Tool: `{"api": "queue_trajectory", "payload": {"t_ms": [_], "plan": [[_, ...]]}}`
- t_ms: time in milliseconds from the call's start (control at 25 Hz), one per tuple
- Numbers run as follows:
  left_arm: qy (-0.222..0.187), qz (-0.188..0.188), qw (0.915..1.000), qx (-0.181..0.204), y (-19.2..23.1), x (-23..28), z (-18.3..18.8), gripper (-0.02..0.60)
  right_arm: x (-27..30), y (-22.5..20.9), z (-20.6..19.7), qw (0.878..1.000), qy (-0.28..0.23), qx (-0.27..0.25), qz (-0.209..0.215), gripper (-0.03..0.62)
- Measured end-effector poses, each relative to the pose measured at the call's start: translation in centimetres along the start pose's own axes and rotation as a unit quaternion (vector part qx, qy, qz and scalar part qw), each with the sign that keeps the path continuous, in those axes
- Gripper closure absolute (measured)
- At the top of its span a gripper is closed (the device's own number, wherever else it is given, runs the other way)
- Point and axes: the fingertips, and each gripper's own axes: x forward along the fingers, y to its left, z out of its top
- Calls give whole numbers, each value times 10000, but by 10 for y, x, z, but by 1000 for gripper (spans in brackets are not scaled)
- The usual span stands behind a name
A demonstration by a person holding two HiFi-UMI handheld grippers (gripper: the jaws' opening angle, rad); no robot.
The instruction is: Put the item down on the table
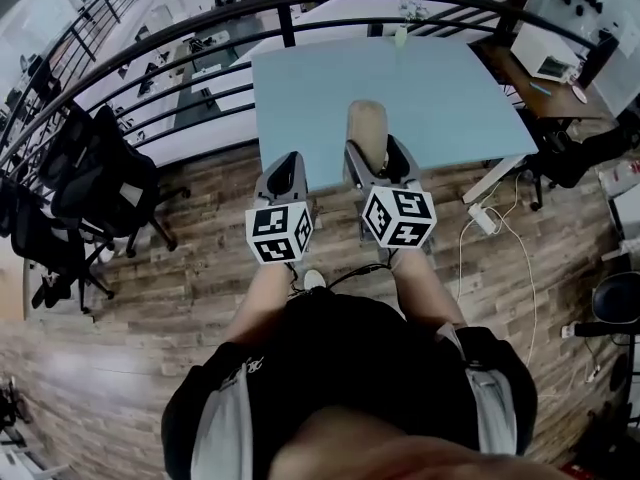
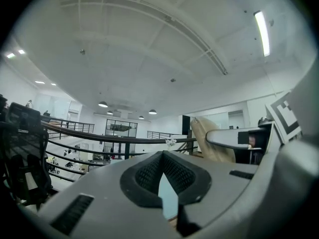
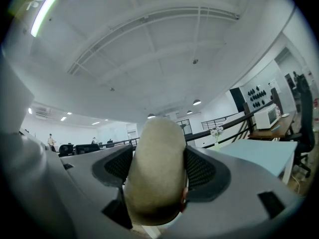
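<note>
A tan oblong item (image 1: 367,126) with a rounded end sticks forward out of my right gripper (image 1: 372,156), which is shut on it above the near edge of the light blue table (image 1: 450,88). In the right gripper view the item (image 3: 153,168) fills the gap between both black pads and points up and forward. My left gripper (image 1: 282,171) is beside it on the left, shut with nothing held; its pads (image 2: 149,176) meet in the left gripper view. The same view shows the item (image 2: 212,142) at the right.
A small vase of flowers (image 1: 402,23) stands at the table's far edge. A dark railing (image 1: 200,28) curves behind the table. Black office chairs (image 1: 90,178) stand at the left. A power strip and cable (image 1: 482,218) lie on the wooden floor at the right, near a wooden desk (image 1: 545,78).
</note>
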Motion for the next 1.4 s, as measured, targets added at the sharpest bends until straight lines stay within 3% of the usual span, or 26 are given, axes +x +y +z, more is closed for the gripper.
{"api": "queue_trajectory", "payload": {"t_ms": [400, 680, 1040, 1400], "plan": [[23, -106, 9999, 28, 85, 81, 15, 574, 117, 13, -10, 9999, 71, -27, -97, 260], [190, -204, 9996, 16, 122, 125, 6, 574, 173, 2, -32, 9992, 277, 26, -288, 260], [415, 57, 9991, -6, 146, 162, -6, 574, 235, -24, -88, 9937, 1069, -180, -283, 261], [492, 467, 9976, -116, 162, 182, -13, 574, 285, -56, -172, 9745, 2137, -656, -200, 260]]}}
